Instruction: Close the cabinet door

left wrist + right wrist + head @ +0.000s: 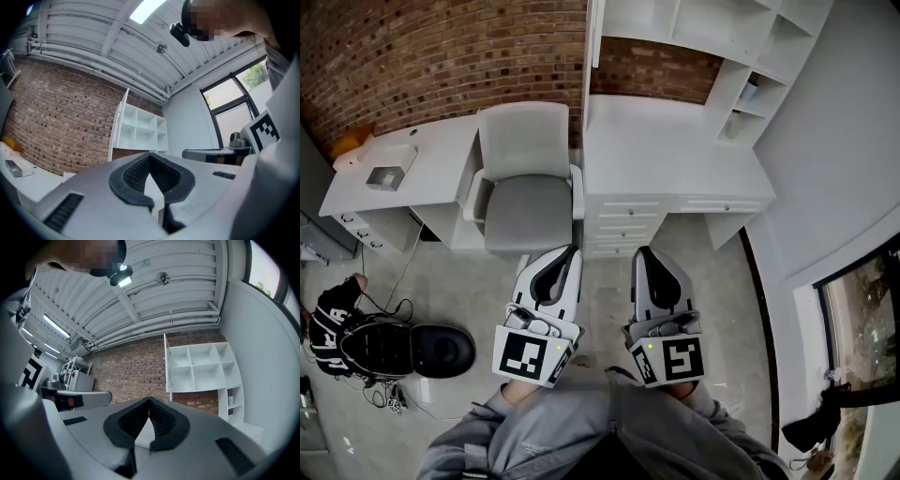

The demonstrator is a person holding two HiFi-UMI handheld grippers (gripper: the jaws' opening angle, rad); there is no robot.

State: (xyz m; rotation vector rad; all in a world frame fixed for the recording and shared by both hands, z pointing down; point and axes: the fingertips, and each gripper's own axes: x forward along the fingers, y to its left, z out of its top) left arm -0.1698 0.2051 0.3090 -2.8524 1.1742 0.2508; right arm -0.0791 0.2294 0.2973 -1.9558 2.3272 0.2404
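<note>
One grey chair (525, 183) near cabinet door (119, 123)

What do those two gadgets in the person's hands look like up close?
Both the left gripper and the right gripper are light grey plastic, their jaws lined with black ribbed pads. Each carries a cube with black-and-white square markers. The person wears a grey sweatshirt.

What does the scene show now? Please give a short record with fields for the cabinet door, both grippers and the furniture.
cabinet door: open, standing out from the white wall cabinet
left gripper: jaws together, empty, not at the door
right gripper: jaws together, empty, not at the door
below the cabinet: white desk with drawers
beside the desk: grey chair
</note>
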